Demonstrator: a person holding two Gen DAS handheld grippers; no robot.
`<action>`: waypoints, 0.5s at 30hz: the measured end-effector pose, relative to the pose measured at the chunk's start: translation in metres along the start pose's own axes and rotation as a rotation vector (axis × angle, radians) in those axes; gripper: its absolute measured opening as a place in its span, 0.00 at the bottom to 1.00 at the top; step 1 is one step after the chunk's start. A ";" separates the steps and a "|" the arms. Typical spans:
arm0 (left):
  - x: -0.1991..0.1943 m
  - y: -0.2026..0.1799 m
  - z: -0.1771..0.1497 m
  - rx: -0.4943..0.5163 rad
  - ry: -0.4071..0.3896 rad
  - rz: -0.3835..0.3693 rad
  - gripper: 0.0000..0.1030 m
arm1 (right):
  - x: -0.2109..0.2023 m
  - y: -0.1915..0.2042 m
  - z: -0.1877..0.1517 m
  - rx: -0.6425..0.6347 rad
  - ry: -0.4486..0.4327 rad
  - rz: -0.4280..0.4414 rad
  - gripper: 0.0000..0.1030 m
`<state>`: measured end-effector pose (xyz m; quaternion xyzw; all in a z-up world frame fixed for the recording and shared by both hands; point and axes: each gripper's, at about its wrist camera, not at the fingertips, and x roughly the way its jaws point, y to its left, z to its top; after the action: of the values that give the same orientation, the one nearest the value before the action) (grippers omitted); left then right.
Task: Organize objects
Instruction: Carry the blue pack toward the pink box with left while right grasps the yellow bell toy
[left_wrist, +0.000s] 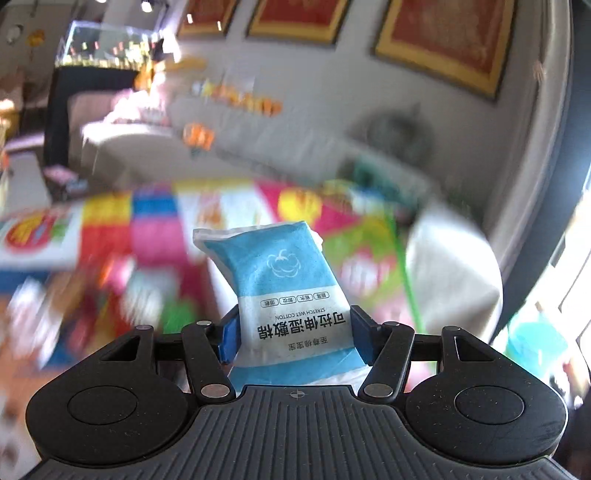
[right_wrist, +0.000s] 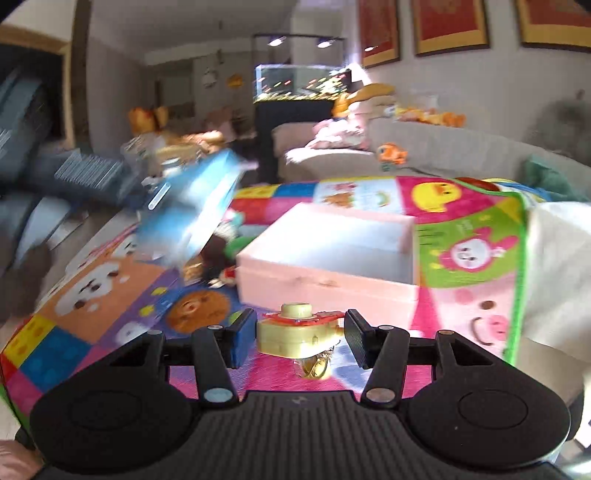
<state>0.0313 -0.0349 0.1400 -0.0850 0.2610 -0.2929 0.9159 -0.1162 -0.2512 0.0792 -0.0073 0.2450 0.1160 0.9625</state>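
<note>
1. Motion blur is smearing the left wrist view: the colourful play mat behind the left gripper is hard to read.
2. The left gripper is clamping a blue-and-white cotton pad packet between its fingers; the packet's lower end is hiding behind the gripper body.
3. The right gripper is holding a small cream-yellow toy between nearly closed fingers, just before the open pink box.
4. A blurred blue item is showing left of the box; I cannot tell what it is.
</note>
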 end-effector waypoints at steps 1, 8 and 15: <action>0.015 -0.003 0.010 -0.009 -0.018 -0.016 0.64 | 0.000 -0.005 -0.001 0.015 -0.009 -0.010 0.50; 0.142 -0.009 -0.018 0.093 0.279 0.057 0.61 | 0.000 -0.032 -0.012 0.078 -0.021 -0.046 0.50; 0.089 0.012 -0.032 0.032 0.121 0.092 0.60 | 0.015 -0.047 -0.010 0.113 -0.001 -0.067 0.50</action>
<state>0.0822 -0.0773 0.0714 -0.0406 0.3147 -0.2592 0.9122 -0.0976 -0.2939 0.0615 0.0388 0.2503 0.0698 0.9649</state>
